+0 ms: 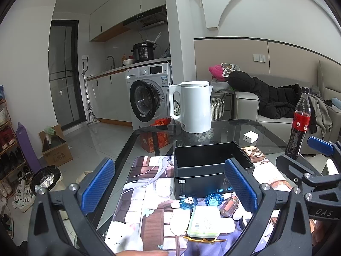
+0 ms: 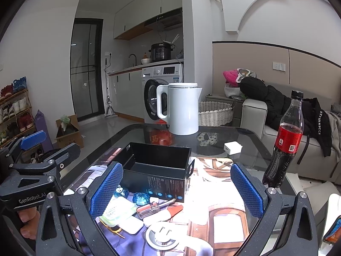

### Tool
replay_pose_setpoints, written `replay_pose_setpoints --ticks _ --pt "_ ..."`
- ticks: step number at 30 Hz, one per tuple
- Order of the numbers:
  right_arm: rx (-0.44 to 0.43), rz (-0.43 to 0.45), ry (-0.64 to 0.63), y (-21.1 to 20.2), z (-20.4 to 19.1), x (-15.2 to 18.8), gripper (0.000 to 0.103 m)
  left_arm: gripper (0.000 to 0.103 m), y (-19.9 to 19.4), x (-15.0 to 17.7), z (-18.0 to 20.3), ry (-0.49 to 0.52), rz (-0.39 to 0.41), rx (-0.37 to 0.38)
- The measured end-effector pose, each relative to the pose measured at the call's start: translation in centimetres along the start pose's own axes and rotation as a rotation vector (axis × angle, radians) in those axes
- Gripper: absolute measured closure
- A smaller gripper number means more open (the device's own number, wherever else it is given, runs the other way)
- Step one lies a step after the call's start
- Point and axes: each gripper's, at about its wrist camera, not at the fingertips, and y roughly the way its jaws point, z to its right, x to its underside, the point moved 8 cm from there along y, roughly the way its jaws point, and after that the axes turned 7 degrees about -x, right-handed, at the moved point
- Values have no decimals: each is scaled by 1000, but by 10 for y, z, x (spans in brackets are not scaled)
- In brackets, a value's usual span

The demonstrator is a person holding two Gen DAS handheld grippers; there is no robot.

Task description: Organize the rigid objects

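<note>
Right now both my left tool [image 1: 170, 185] and right tool [image 2: 177, 188] gape wide and empty; the black box [image 1: 211, 164] sits just beyond them, small items [image 2: 147, 209] scattered nearer on the surface [image 2: 245, 136].

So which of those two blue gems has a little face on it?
The left blue gem, nearer the clear round dish. The right blue gem shows only plain facets.

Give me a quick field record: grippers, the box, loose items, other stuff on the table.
left gripper: open, empty, above the mat
right gripper: open, empty
black box: open top, looks empty, on the printed mat
loose items: green-rimmed case, two blue gems, red-tipped tube, all in front of the box
also on table: white kettle, cola bottle, white charger
</note>
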Motion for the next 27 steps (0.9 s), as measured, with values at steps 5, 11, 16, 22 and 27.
replay_pose_setpoints --ticks 5,11,16,22,27 --pt "-2 0 0 0 0 0 0 0 0 -1 0 -5 1 -4" --pt "-1 0 0 0 0 0 0 0 0 -1 -1 -3 1 0" --pt "-1 -1 1 0 0 0 0 0 0 -1 0 -2 -3 1" --pt "-4 -14 1 1 1 2 0 0 0 0 0 0 -9 10" --pt "-3 -70 3 11 2 7 0 0 8 8 6 36 -73 25"
